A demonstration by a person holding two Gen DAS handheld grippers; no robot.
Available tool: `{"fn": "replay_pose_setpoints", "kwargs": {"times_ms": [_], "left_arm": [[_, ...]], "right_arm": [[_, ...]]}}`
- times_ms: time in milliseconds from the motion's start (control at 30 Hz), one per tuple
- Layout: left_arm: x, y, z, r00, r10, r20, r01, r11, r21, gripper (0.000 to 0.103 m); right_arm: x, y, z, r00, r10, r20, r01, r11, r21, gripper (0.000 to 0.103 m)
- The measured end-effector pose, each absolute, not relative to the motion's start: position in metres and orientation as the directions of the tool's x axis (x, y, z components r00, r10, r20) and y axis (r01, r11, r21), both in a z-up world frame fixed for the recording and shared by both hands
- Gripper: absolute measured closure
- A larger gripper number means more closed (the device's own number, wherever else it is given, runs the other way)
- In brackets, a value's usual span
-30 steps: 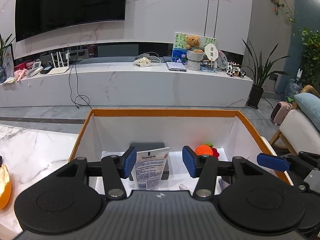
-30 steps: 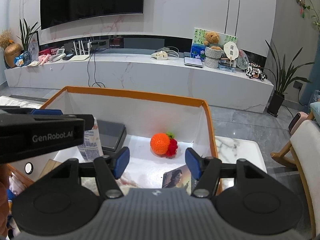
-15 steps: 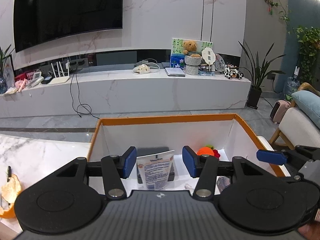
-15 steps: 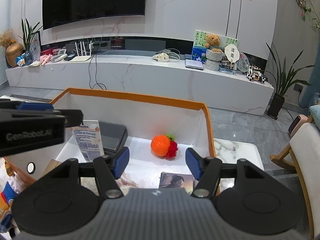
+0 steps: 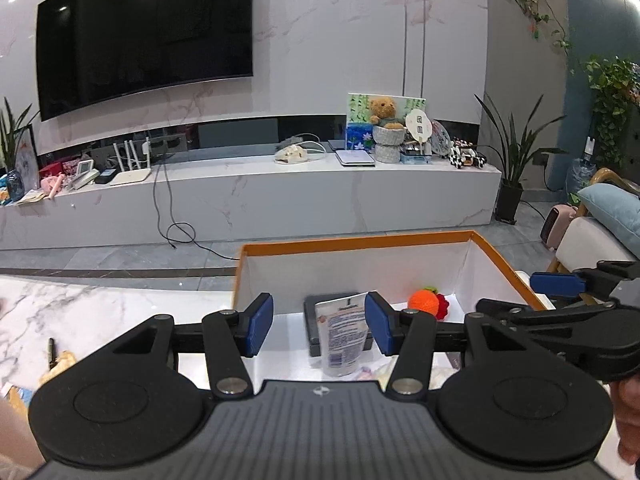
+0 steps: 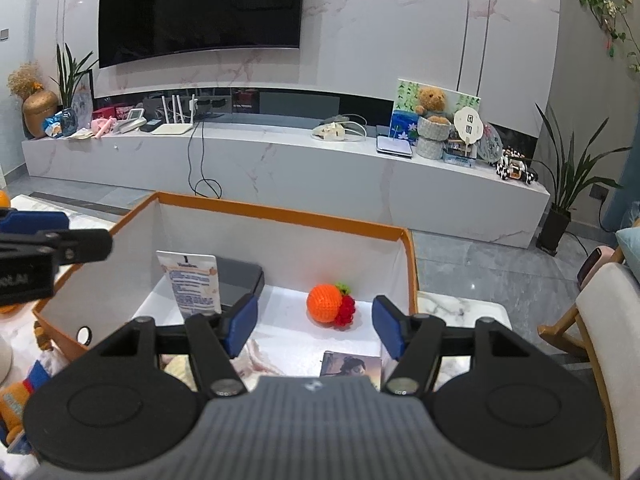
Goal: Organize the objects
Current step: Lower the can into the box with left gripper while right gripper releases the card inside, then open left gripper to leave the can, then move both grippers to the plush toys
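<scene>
Box: an open storage box point(image 6: 280, 216) with an orange rim and white inner walls stands on the marble table point(image 5: 60, 308), in front of both grippers.
Tube: a white lotion tube point(image 6: 194, 282) stands upright inside the box toward its left side, leaning against a dark grey flat case point(image 6: 240, 276) behind it.
Crochet toy: an orange crochet ball with a red and green bit point(image 6: 330, 304) lies on the box floor, right of the case and apart from it.
Card: a picture card point(image 6: 352, 364) lies flat at the near edge of the box floor.
Left gripper: the left gripper point(image 5: 320, 322) hovers over the near left of the box, its jaws apart and holding nothing; the tube shows past the right pad, untouched.
Right gripper: the right gripper point(image 6: 314, 326) hangs above the box, jaws apart and empty, the crochet toy seen between them further in.
Table edge: a pen point(image 5: 51, 350) and some orange peel point(image 5: 60, 364) lie on the marble left of the box.
</scene>
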State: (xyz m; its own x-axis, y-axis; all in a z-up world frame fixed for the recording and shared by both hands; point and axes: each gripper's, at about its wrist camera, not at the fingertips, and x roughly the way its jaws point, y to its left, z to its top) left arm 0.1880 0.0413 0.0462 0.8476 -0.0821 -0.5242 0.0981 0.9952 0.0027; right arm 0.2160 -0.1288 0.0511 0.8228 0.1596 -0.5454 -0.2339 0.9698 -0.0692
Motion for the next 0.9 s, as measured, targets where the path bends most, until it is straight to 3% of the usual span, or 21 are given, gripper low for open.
{"fn": "replay_pose_setpoints", "kwargs": {"times_ms": [567, 900], "left_arm": [[0.140, 0.068, 0.022, 0.772, -0.025, -0.635, 0.146, 0.980, 0.138, 0.038], [0.130, 0.100, 0.003, 0.688, -0.039, -0.725, 0.125, 0.990, 0.065, 0.038]], "right_arm": [[0.164, -0.123, 0.056, 0.797, 0.249, -0.550, -0.380, 0.915, -0.137, 0.037], [0.132, -0.065, 0.031, 0.681, 0.379, -0.627, -0.588, 0.793, -0.159, 0.033]]}}
